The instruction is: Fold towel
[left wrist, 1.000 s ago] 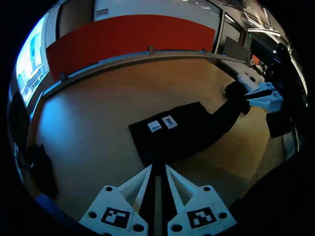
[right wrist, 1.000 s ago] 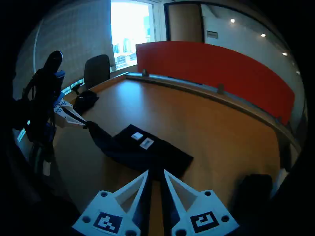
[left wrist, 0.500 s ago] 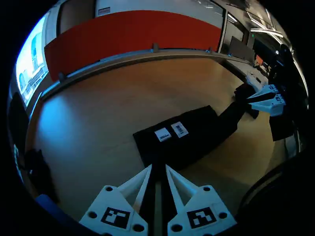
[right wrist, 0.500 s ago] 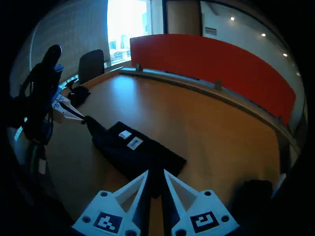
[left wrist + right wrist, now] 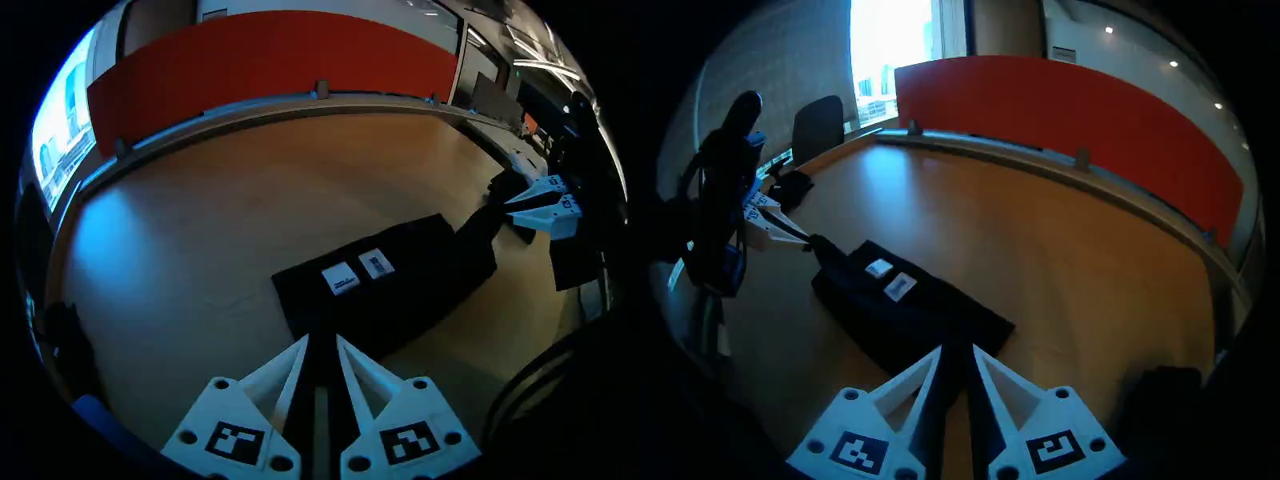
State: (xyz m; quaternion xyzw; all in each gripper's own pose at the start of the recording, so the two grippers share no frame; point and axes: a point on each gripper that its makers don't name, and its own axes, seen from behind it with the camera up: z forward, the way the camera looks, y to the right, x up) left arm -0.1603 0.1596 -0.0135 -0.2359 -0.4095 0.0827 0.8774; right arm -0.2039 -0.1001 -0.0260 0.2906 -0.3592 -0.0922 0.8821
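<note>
A black towel (image 5: 416,272) with two white labels (image 5: 358,270) lies across the wooden table (image 5: 240,208). My left gripper (image 5: 322,352) is shut on the towel's near corner at the bottom of the left gripper view. Farther right, my right gripper (image 5: 506,216) pinches the towel's other corner just above the table. In the right gripper view the towel (image 5: 912,312) runs from my right gripper (image 5: 958,356), shut on its corner, to the left gripper (image 5: 806,240) at the far left, held by a person in dark clothes (image 5: 716,208).
A red partition (image 5: 264,56) runs along the table's far edge. An office chair (image 5: 816,128) stands by a bright window (image 5: 888,48). A dark bag (image 5: 792,188) lies on the table near the chair. Bare wood stretches beyond the towel.
Both grippers have come lower and a little closer together with the towel's corners. The raised, stretched edge has sunk, and the cloth now lies flatter on the table.
</note>
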